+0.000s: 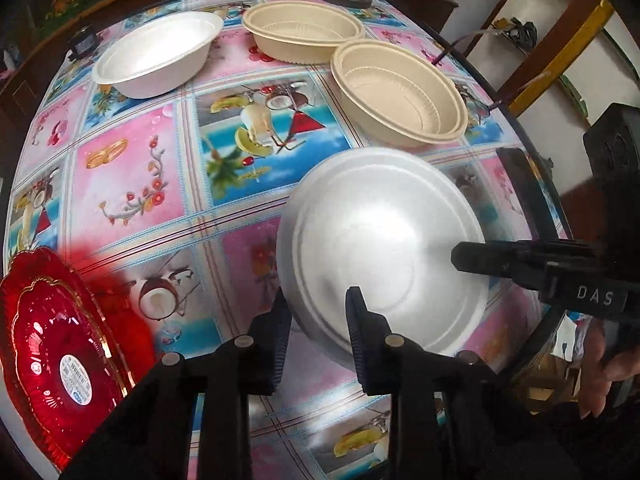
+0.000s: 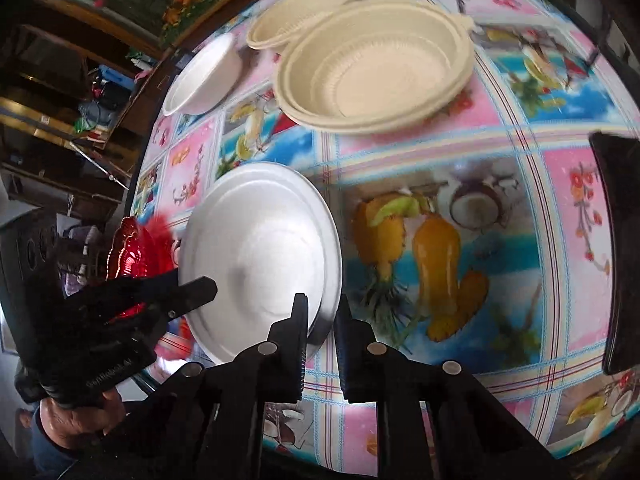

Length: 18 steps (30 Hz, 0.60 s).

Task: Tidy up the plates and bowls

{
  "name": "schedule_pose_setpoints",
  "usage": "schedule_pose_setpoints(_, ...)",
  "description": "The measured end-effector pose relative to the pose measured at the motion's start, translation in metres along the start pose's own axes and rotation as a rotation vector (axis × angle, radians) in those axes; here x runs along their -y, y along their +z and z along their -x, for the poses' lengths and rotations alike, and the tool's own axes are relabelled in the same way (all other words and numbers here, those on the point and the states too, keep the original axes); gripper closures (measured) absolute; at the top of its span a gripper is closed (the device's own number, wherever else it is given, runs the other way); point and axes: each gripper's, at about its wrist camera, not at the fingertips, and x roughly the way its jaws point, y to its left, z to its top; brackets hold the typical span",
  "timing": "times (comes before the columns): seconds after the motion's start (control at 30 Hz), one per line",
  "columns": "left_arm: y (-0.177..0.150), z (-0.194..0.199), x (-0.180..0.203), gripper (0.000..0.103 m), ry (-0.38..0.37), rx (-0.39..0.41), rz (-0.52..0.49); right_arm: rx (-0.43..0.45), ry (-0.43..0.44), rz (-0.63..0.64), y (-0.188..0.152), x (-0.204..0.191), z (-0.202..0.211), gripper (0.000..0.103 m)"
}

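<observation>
We are working on the upturned white bowl [image 1: 384, 256], which is lying bottom-up on the patterned tablecloth [image 1: 132, 176] and serves as our landmark. Our left gripper [image 1: 316, 340] is straddling its near rim, fingers spread with one outside the wall and the other over the base; we judge it is steadying the bowl rather than pinching it. Our right gripper [image 2: 322, 340] is coming at the opposite edge, fingers slightly apart around the rim; whether they are touching it we cannot tell. Approaching from two sides probably lets us turn the bowl upright without it sliding.

Beyond the upturned bowl, the near beige bowl [image 1: 400, 96] is sitting upright, with the far beige bowl [image 1: 304, 32] just behind it, their rims nearly meeting. Farther left of those, well apart from our landmark, the second white bowl [image 1: 156, 54] is resting open side up, a likely nesting partner. Left of the landmark, the red plates [image 1: 60, 344] are sitting stacked at the table's edge.
</observation>
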Motion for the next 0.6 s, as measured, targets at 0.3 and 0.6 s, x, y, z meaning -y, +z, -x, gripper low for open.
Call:
schedule_pose_setpoints(0.3, -0.012, 0.05, -0.035, 0.074, 0.048, 0.098, 0.082, 0.017, 0.076, 0.098, 0.014, -0.048, 0.007, 0.089)
schedule_pose_setpoints(0.6, -0.05, 0.107, -0.096, 0.069, 0.133, 0.193, 0.233, -0.046, 0.134, 0.294, 0.022, -0.139, -0.013, 0.089)
